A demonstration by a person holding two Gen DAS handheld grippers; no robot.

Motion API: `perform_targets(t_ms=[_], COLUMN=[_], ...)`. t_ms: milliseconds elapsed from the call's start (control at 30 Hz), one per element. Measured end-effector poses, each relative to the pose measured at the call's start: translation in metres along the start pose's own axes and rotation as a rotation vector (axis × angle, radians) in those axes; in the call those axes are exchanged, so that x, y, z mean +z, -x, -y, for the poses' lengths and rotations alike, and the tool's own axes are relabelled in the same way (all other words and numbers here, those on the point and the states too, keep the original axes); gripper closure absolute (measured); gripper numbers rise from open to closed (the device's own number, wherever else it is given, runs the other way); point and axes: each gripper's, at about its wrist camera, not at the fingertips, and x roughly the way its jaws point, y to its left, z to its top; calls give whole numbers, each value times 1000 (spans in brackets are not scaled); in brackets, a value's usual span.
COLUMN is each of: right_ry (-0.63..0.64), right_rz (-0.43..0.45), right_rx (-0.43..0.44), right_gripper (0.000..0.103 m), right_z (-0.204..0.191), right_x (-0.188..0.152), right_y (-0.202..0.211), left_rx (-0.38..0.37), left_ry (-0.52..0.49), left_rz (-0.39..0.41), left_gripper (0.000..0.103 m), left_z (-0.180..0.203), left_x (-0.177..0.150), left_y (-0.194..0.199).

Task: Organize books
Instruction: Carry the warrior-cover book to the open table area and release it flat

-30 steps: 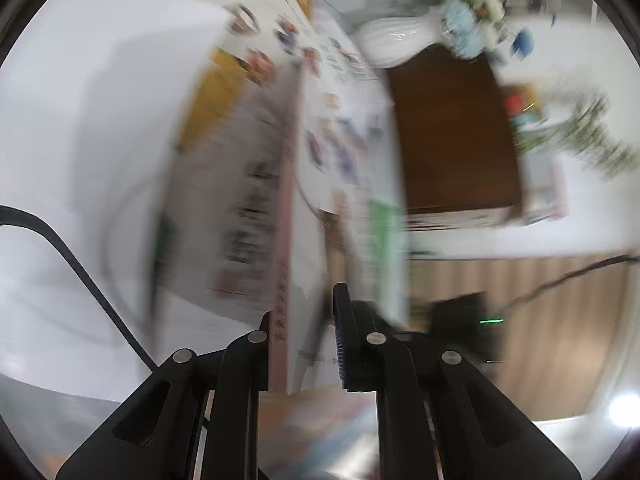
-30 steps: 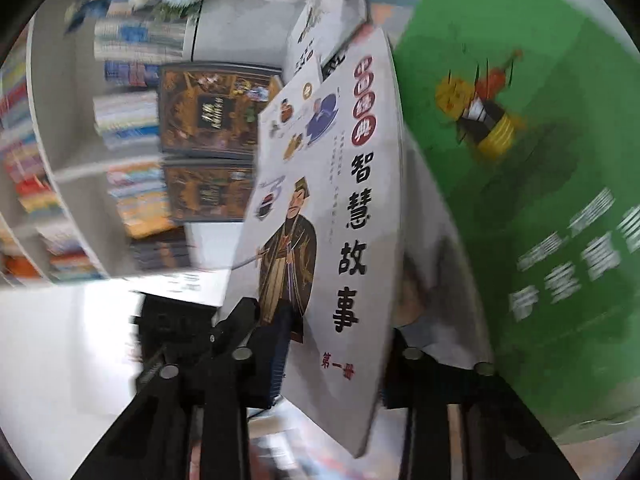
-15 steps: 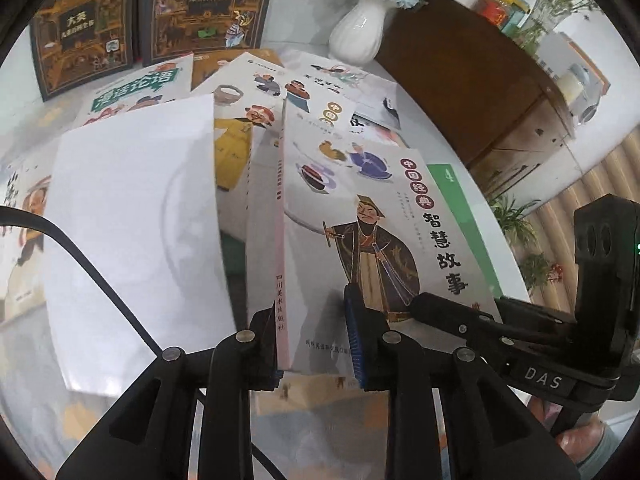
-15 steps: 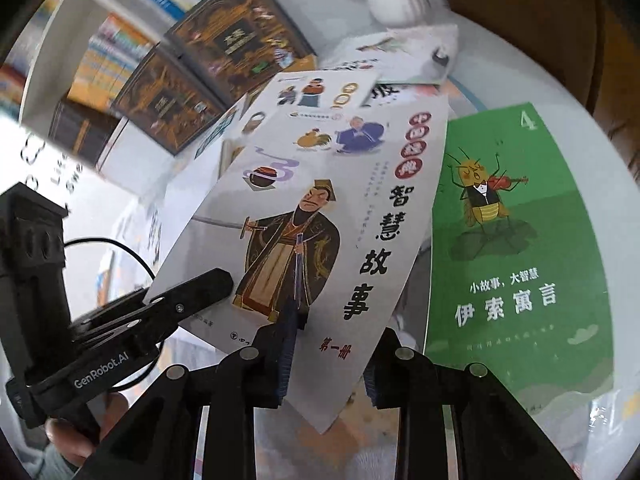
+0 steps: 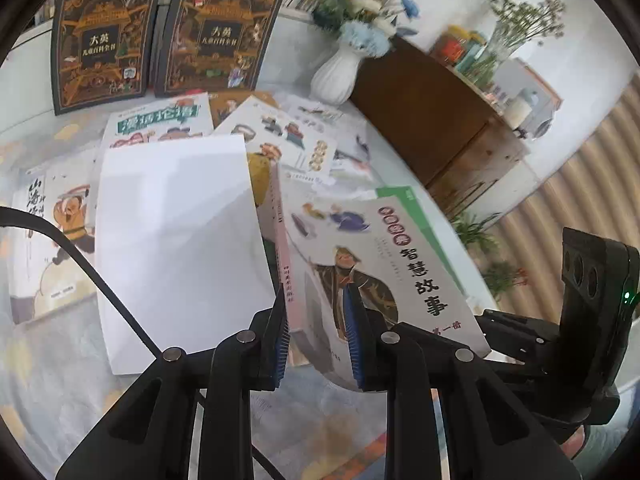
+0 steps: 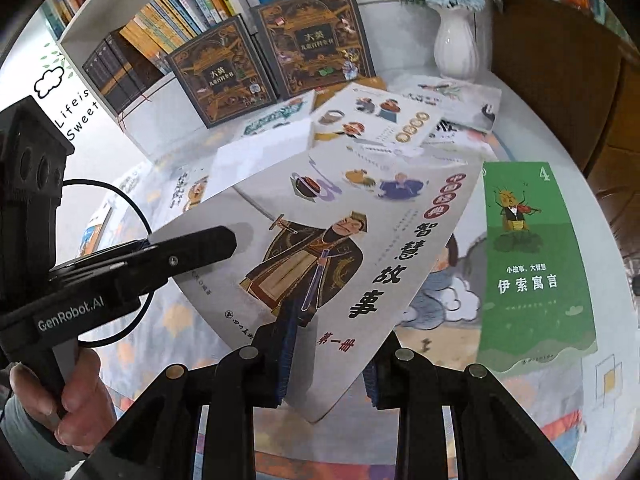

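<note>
A white storybook with a robed swordsman on its cover [image 6: 340,248] is held above the table by both grippers. My left gripper [image 5: 316,336] is shut on its spine edge [image 5: 286,264]; it also shows in the right wrist view [image 6: 192,248]. My right gripper [image 6: 328,364] is shut on the book's lower edge; it shows at the right in the left wrist view [image 5: 532,340]. A green book marked 4 [image 6: 532,264] lies flat on the table to the right. Several more picture books [image 5: 160,124] lie spread behind.
Two dark encyclopedia volumes [image 5: 100,44] [image 5: 220,40] stand against a bookshelf [image 6: 192,8] at the back. A white vase with flowers [image 5: 340,72] stands beside a brown cabinet [image 5: 432,120]. A white sheet [image 5: 176,236] covers books at left.
The held book has swung from steeply upright to nearly level, cover up. Both grippers stay shut on it.
</note>
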Motion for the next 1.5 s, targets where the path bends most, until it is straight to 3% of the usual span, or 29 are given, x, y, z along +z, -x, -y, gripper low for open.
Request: perform_targets(t_ms=[200, 433, 667, 833, 1100, 1267, 1500], right_ry=[-2, 20, 155, 273, 327, 378, 381], right_rz=[39, 98, 125, 100, 1, -32, -71], right_rx=[-45, -65, 28, 148, 285, 272, 242], right_gripper=[75, 75, 74, 74, 74, 74, 72], right_z=[-33, -77, -157, -240, -344, -378, -388], right_x=[0, 5, 39, 62, 91, 96, 100], right_y=[18, 31, 6, -46, -141, -179, -211], left_rx=[-85, -134, -31, 113, 265, 284, 270], left_ry=[-13, -20, 65, 155, 297, 371, 424], left_rz=[7, 56, 169, 241, 275, 279, 234], left_gripper=[82, 82, 82, 82, 82, 82, 82], left_z=[-19, -43, -114, -190, -301, -346, -378], left_x=[3, 7, 6, -1, -12, -18, -34], left_y=[25, 63, 127, 171, 208, 207, 190])
